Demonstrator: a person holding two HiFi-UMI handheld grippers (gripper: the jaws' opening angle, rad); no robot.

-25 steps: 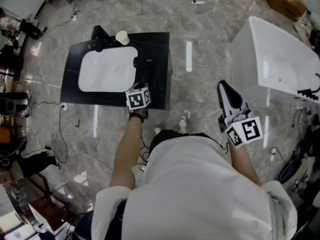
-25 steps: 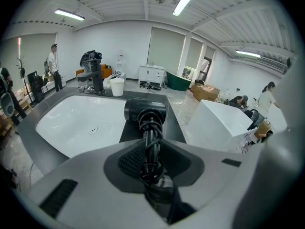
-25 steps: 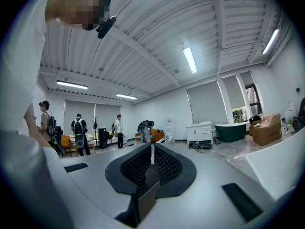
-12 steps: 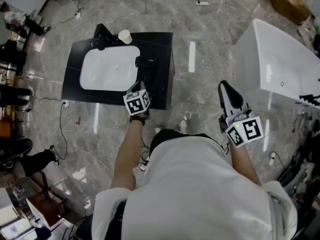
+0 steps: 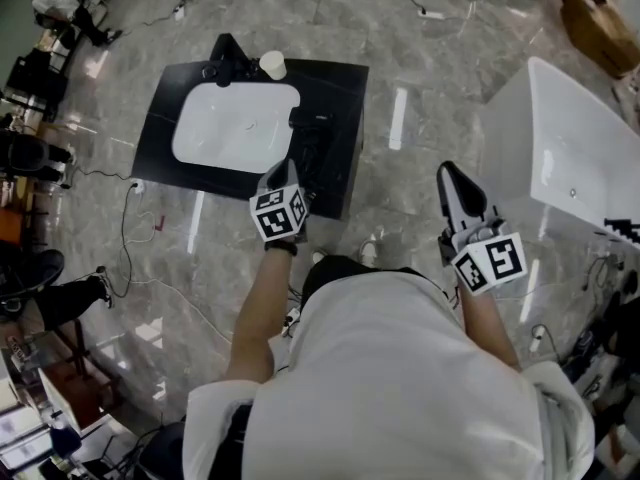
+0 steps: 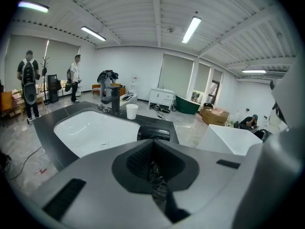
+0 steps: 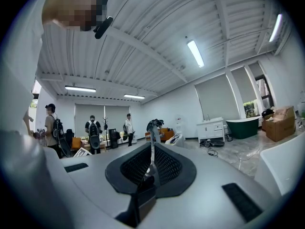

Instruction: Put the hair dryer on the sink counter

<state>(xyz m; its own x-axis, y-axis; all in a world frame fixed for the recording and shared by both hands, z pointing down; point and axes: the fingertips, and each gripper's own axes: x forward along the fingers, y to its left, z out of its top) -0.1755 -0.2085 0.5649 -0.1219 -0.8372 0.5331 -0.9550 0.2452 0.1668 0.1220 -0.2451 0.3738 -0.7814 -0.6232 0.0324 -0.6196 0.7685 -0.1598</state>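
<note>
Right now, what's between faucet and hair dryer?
A white cup, standing on the counter between faucet and hair dryer; the left gripper view shows it.

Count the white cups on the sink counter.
1. The white cup stands on the sink counter, far edge, right of the faucet. The left tongs hide some counter.

Just ahead of the fingers of the left gripper (image 5: 283,172), the hair dryer (image 5: 308,128) is blocking the counter (image 5: 346,98). Ahead-left the basin (image 5: 235,128) is lying open, with the faucet (image 5: 226,54) and cup (image 5: 272,64) crowding its far rim.
</note>
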